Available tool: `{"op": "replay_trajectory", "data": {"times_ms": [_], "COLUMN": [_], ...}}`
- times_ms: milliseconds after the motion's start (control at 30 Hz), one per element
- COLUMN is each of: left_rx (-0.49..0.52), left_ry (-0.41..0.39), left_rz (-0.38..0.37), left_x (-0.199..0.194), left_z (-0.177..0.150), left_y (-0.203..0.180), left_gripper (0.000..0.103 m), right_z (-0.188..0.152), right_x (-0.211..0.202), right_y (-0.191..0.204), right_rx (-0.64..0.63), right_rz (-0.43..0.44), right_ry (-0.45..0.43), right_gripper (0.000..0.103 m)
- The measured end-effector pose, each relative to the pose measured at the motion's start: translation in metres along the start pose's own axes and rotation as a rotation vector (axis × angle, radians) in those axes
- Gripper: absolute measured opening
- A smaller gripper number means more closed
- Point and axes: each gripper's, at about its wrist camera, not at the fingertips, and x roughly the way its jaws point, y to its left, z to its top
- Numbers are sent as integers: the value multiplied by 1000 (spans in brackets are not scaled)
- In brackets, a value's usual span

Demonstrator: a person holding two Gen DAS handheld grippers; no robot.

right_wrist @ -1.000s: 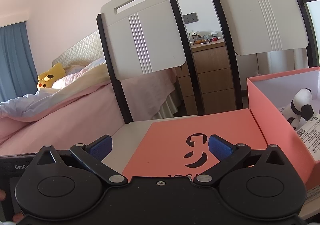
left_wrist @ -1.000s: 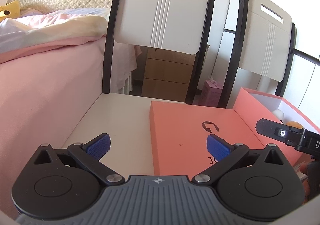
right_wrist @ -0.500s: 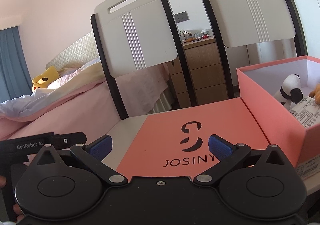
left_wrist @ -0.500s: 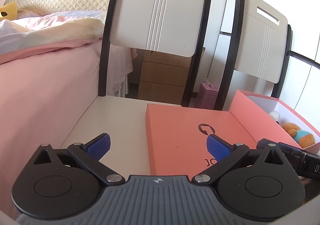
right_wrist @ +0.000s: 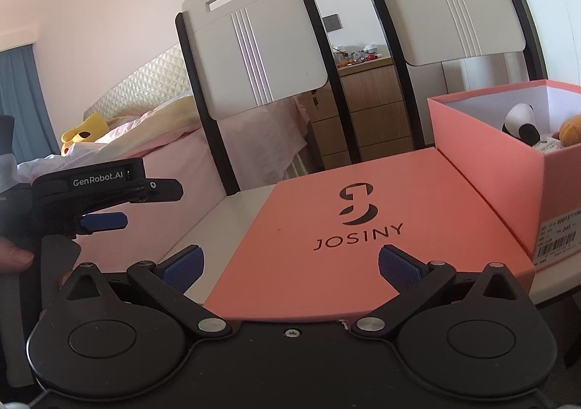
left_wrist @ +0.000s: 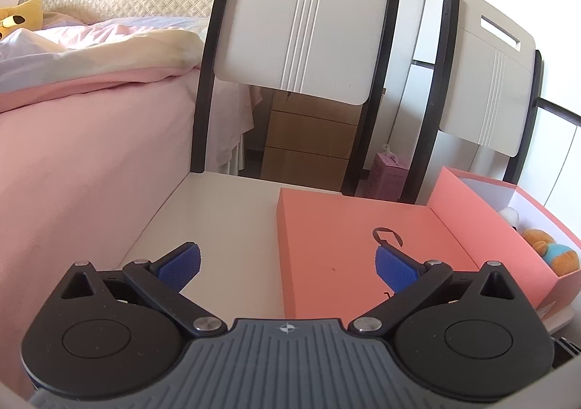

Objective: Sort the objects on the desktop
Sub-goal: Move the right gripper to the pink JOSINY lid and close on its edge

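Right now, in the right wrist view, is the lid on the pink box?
No, the lid lies flat on the table beside the open box, whose toys show inside.

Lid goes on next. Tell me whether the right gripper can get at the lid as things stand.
Probably yes: the right gripper is open and empty, the lid lies flat directly ahead, nothing on it.

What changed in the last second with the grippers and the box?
Both grippers pulled back: the right gripper left the left view, and the left gripper came into the right view. Nothing was taken or let go. Both stay open and empty; the lid, box and toys stayed put.
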Motion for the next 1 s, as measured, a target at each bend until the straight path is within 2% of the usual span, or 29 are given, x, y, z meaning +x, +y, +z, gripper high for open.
{"op": "replay_trajectory", "data": {"times_ms": [133,267,367,533,633,733,800,900,1000], "left_rx": [2,-32,-57,-87,-90,-84,-84,-76,-90], "left_ry": [-4,-4,6,26,47,53,53,43,53], "left_rz": [12,24,4,-60,-100,-90,-72,-1,-3], "left_x": [-1,-1,-1,0,2,3,4,4,6], "left_z": [0,2,3,3,3,1,-1,-3,-3], "left_y": [-1,7,14,20,21,23,24,26,30], "left_gripper": [103,103,103,103,103,103,103,103,103], "right_z": [-12,-26,-41,-62,-70,-80,-91,-99,-102], "right_x": [3,8,13,18,24,34,41,46,50], "right_y": [-4,-11,-20,-36,-55,-71,-81,-87,-94], "right_rx": [81,227,381,577,736,886,1000,1048,1086], "right_rz": [-2,30,65,31,60,88,96,90,111], "right_ry": [34,63,85,74,41,0,-3,-45,-100], "right_gripper": [102,102,102,102,102,102,95,87,86]}}
